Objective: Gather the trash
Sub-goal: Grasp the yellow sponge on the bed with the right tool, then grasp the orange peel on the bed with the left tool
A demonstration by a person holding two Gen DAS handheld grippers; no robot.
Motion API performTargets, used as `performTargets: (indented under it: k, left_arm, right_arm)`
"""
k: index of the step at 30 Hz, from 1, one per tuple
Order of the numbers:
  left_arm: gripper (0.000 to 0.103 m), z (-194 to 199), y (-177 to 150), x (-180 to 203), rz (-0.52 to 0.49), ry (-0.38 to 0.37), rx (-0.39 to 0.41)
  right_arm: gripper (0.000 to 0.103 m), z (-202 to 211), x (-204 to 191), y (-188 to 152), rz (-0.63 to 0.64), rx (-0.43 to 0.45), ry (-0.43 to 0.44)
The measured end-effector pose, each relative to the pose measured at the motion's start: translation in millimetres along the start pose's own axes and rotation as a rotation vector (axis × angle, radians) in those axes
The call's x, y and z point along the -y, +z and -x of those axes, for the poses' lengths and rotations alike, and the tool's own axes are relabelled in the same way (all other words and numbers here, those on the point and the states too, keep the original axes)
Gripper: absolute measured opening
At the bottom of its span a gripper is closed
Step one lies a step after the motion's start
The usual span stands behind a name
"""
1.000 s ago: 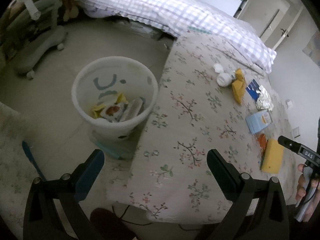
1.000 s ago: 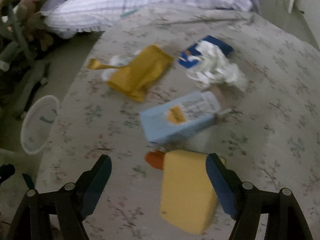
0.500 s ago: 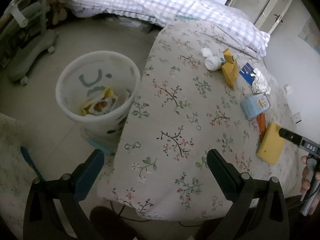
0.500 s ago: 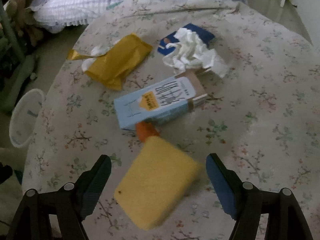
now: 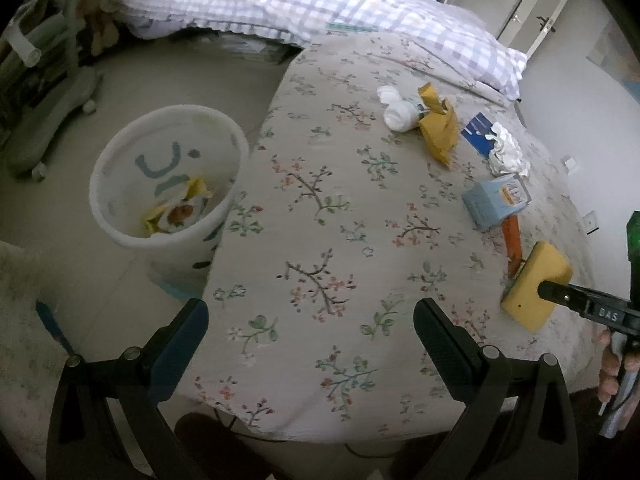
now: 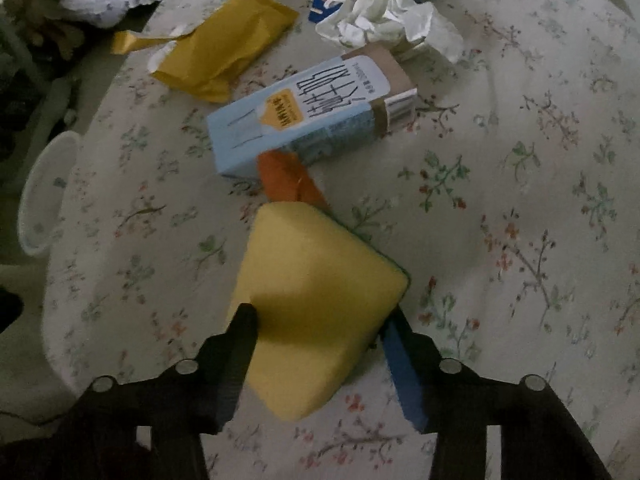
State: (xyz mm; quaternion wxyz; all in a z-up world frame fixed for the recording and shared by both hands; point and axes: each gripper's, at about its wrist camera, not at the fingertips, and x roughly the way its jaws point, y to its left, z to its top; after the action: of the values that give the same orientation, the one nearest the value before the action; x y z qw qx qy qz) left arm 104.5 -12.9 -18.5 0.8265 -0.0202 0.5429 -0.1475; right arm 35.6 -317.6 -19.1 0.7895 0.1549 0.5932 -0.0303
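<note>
Right gripper [image 6: 316, 322] closing on the yellow sponge [image 6: 316, 304]

It points steeply down at the floral bedspread [image 6: 500, 200], pads against the sponge's near sides, its near end hidden. Left gripper [image 5: 310, 330] hovers apart, empty. Orange wrapper [image 6: 288, 180] partly hidden underneath.

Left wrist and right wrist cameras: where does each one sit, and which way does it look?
Left wrist: on the open left gripper, looking steeply down at the bed edge and bin; a hand shows.
Right wrist: on the right gripper, looking down, closing around the yellow sponge.
Both show the sponge and blue carton.
</note>
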Motion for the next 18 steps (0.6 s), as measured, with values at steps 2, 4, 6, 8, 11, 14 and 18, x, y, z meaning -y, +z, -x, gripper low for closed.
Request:
performTargets:
  k: [2, 4, 6, 8, 11, 14, 18]
  left_arm:
    - [0.103, 0, 1, 6, -0.011, -0.005, 0.001]
    - [0.103, -1, 1, 16, -0.027, -0.011, 0.000]
    - [0.103, -3, 2, 28, -0.044, -0.019, -0.004]
    - [0.103, -6, 3, 40, -0.059, -0.027, -0.010]
    - [0.103, -13, 4, 61, -0.078, -0.043, -0.027]
    - [0.103, -21, 7, 90, -0.089, -0.065, -0.056]
    - [0.103, -32, 10, 132, -0.088, -0.083, -0.076]
  right_arm:
    - [0.044, 8, 1, -3, 0.012, 0.008, 0.018]
    - [0.043, 17, 3, -8, 0.021, 0.029, 0.041]
    - [0.043, 30, 6, -11, 0.020, 0.064, 0.062]
    - [0.043, 44, 17, -13, 0.005, 0.101, 0.091]
    - [0.043, 64, 39, -15, -0.041, 0.159, 0.099]
    - [0.043, 74, 61, -15, -0.085, 0.199, 0.047]
    - [0.043, 75, 86, -14, -0.132, 0.192, 0.018]
